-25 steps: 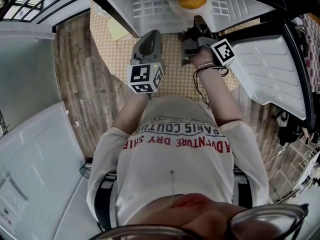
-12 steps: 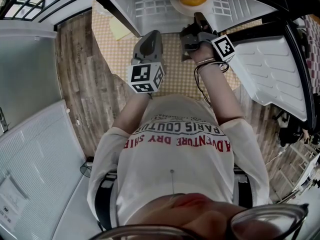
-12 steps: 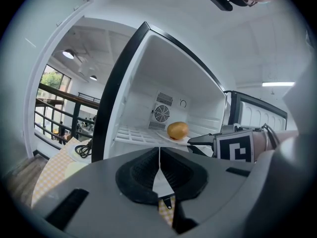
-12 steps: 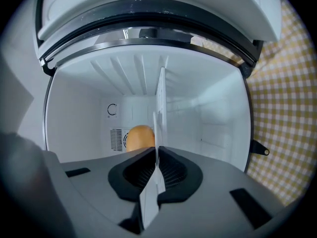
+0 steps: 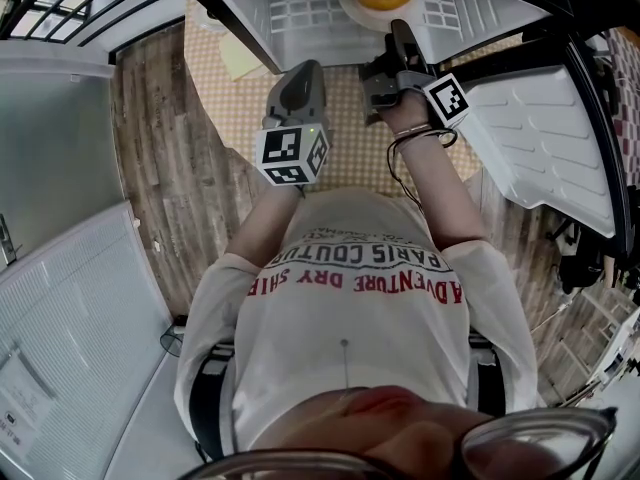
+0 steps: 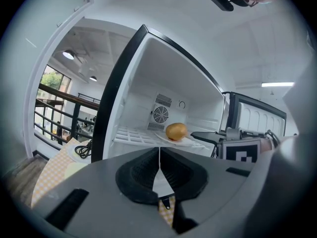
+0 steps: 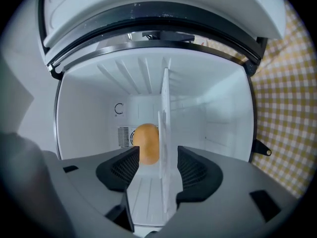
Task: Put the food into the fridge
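The food [image 7: 147, 143], a round yellow-orange piece, is already inside the fridge [image 6: 163, 73]. It sits on a white plate [image 6: 192, 142], and the plate lies on the wire shelf [image 6: 131, 135], on the shelf's right half and in front of the fan grille in the back wall. The near rim of the plate reaches toward the front edge of the shelf.

The right gripper [image 5: 399, 36] is at this front edge. Its jaws have just been opening and now stand wide. The rim of the plate is between them, seen edge-on in the right gripper view, but the pads [image 7: 130, 166] do not press on it; there is a gap on both sides, a smaller one on one side. The left gripper [image 5: 300, 73] hangs in front of the fridge, lower and outside it, with its jaws closed together and nothing between them.

The fridge door [image 5: 540, 138] stands open at the person's right.

I judge that the step in hand is the release of the plate, so the placing itself is nearly done. The next move probably calls for drawing the right gripper straight back along the plate's plane, so that neither pad catches the rim and pulls the plate off the shelf. After that, the door remains to be closed, which either gripper could push.
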